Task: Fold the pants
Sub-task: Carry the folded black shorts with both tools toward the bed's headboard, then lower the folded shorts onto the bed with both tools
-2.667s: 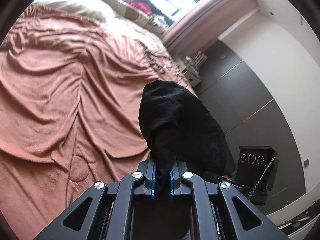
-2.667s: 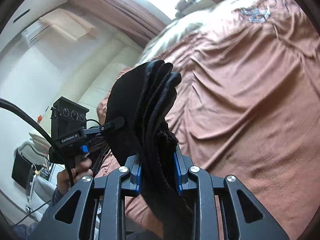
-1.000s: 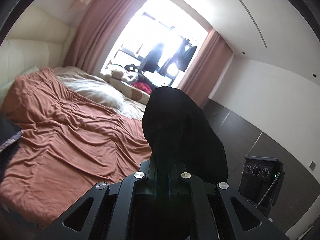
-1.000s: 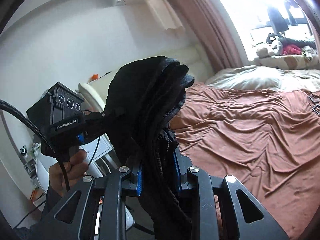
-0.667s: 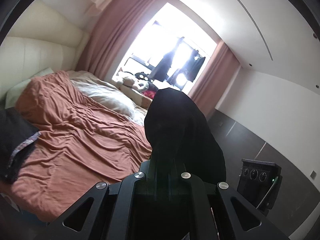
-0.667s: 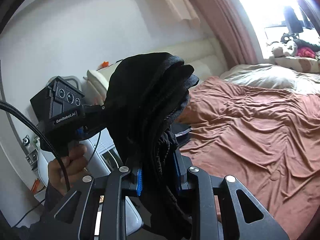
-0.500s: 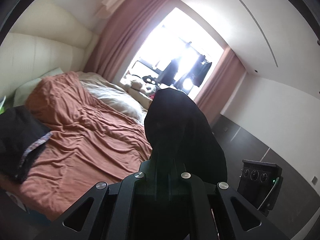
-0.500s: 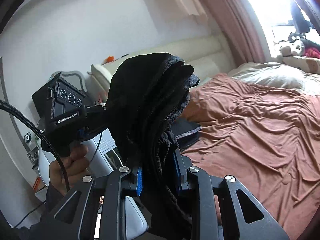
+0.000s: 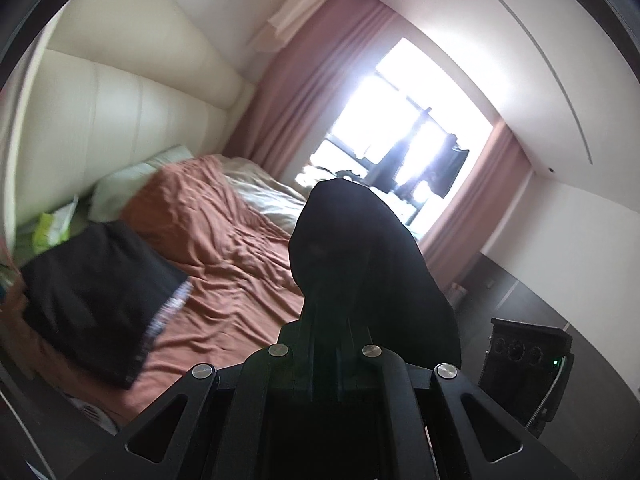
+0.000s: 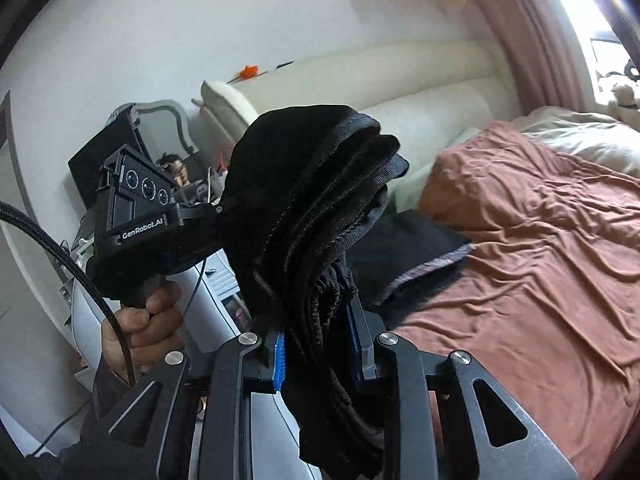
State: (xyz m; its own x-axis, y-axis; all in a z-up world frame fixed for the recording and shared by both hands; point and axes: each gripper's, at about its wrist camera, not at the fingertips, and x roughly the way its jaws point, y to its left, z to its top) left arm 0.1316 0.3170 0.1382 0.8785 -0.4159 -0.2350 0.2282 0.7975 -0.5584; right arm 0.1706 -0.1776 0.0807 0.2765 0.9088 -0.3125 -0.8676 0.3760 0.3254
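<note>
Left wrist view: the left tool (image 9: 326,320) is clamped on a thin edge of the black pants (image 9: 360,248), with its jaws nearly together. The pants rise in a dark bundle ahead of the jaws, held in the air above the bed (image 9: 240,248). One folded dark garment (image 9: 96,292) lies on the near left part of the bed, by the headboard (image 9: 112,120). One window (image 9: 416,128) stands behind, with a curtain on each side.

Right wrist view: the right tool (image 10: 318,348) is clamped on a thick stack of layers of the same pants (image 10: 312,200), jaws held partly apart by the fabric. The left tool (image 10: 208,220) grips the bundle from the left, carried by one hand (image 10: 140,324).

Count: two tools, one pair of pants, one folded garment, one bed.

Risks:
- The thin left grip may slip if the tools pull apart, dropping that end.
- Loose layers hanging below the right jaws may unfold or bunch when the pants are lowered.
- Setting down off-centre on the folded garment could disturb it.
</note>
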